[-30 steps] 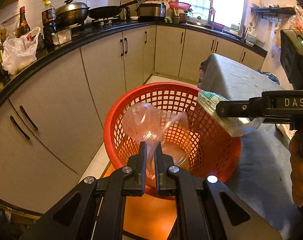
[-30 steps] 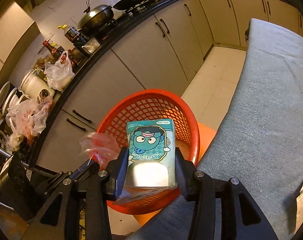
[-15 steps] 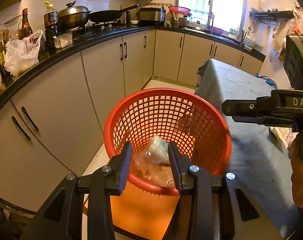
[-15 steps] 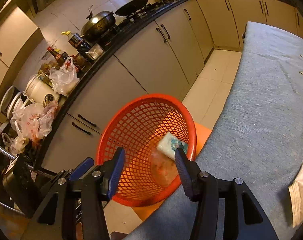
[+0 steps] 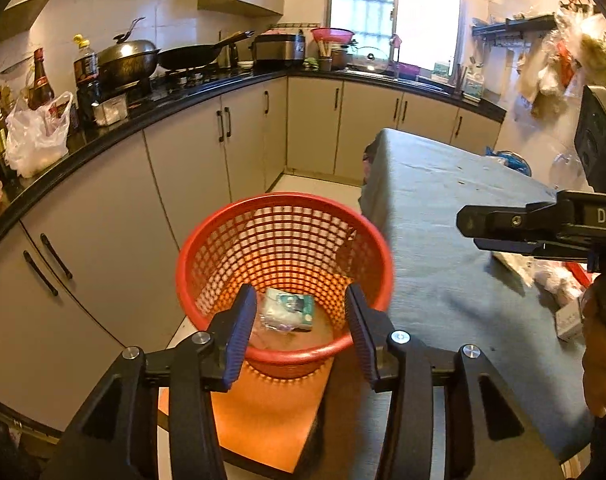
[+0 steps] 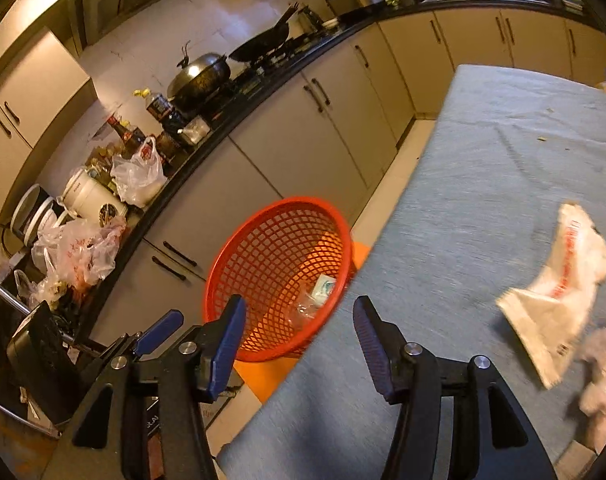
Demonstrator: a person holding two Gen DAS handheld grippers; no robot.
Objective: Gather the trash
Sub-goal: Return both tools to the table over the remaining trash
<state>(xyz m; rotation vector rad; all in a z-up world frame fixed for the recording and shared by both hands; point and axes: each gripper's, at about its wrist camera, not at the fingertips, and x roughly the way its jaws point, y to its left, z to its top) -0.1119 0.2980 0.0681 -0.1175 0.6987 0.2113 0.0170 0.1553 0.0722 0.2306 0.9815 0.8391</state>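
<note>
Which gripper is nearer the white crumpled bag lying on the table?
The right. The right gripper hangs open over the table's near edge, the white crumpled bag just off to its right. The left gripper is open above the red basket, off the table.

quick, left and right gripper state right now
left gripper: open, holding nothing, jaws have just been opening
right gripper: open, holding nothing, jaws have just been opening
</note>
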